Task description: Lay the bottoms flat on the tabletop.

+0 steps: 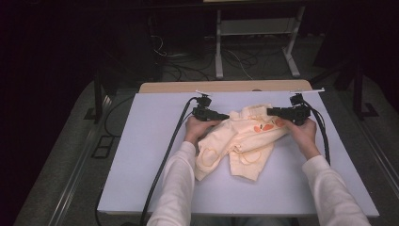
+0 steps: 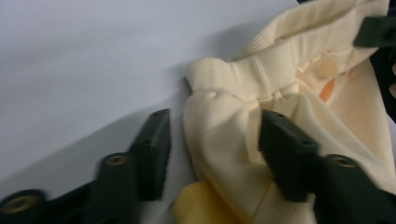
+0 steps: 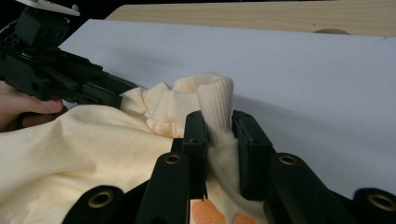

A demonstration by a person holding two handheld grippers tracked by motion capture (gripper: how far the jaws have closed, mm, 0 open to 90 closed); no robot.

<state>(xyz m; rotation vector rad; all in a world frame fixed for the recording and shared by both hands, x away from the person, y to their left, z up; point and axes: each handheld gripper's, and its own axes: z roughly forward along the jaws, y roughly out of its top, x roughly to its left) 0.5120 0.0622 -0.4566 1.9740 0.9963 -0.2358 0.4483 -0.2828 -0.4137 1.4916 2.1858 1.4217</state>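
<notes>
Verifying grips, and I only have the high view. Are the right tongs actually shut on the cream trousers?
Observer: Yes. The right gripper view shows the right tongs pinching a ribbed fold of the waistband of the cream trousers.
Operator: And the left?
Observer: The left tongs are open, with bunched fabric between the jaws.
Operator: Touching the cloth?
Observer: One jaw presses against the fabric. The other stands clear of it, over the white table.
</notes>
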